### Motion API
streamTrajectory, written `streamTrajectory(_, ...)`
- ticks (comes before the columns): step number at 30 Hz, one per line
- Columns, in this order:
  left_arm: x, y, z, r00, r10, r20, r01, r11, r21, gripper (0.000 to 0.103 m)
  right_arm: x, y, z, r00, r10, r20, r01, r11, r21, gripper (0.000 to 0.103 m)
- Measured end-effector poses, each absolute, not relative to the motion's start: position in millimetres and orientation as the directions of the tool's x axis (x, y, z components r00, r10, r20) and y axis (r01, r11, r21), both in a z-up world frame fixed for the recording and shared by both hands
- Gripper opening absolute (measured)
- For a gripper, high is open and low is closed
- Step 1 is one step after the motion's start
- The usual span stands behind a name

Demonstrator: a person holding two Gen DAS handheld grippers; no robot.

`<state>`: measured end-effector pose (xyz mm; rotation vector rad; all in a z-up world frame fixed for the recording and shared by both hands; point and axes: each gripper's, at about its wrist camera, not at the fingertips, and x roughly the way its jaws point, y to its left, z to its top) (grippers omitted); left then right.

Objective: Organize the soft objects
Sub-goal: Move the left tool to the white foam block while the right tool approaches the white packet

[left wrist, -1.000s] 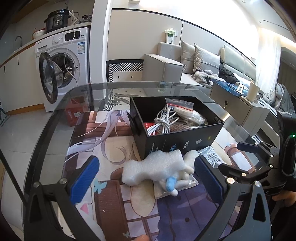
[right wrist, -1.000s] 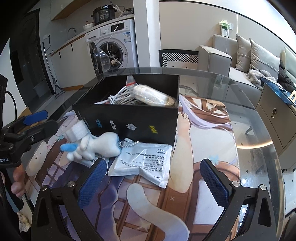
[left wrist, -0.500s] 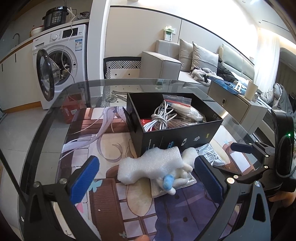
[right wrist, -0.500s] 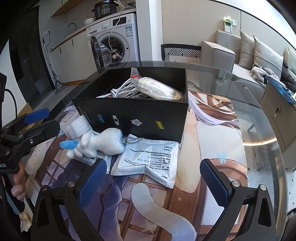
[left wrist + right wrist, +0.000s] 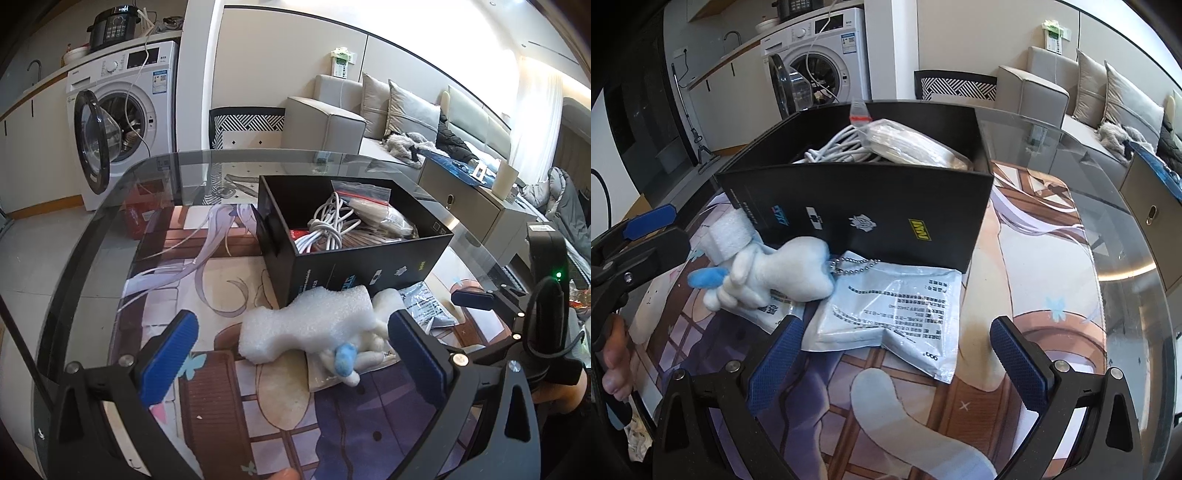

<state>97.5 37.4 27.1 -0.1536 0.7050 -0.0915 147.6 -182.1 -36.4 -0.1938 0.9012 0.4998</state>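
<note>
A black box (image 5: 369, 266) (image 5: 857, 206) stands on the printed mat and holds a white cable bundle (image 5: 332, 225) and a clear bagged item (image 5: 908, 142). In front of it lie a white foam piece (image 5: 310, 325) (image 5: 729, 236), a white plush toy with a blue tip (image 5: 351, 358) (image 5: 775, 277) and a ball chain, and flat plastic packets (image 5: 894, 314). My left gripper (image 5: 295, 358) is open, its jaws either side of the foam and plush. My right gripper (image 5: 897, 354) is open above the packets.
The round glass table edge (image 5: 85, 236) curves on the left and its rim (image 5: 1145, 229) on the right. A washing machine (image 5: 122, 122) with its door open stands beyond. A sofa (image 5: 406, 122) and a low cabinet (image 5: 469, 206) stand at the back right.
Both grippers have moved forward toward the box and the soft things, which look larger now. Both stay open. Nothing on the table has moved.
</note>
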Motion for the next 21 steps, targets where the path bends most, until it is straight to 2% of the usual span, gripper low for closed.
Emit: streamTrajectory(21, 99.3, 35.8, 22.2, 0.748, -0.149, -0.646, 0.039, 0.983, -0.181, 0.103, 161.4, -180.7, -39.1, 0.515, 0.3, -0.803, -0.459, 0.888, 0.037, 0.102)
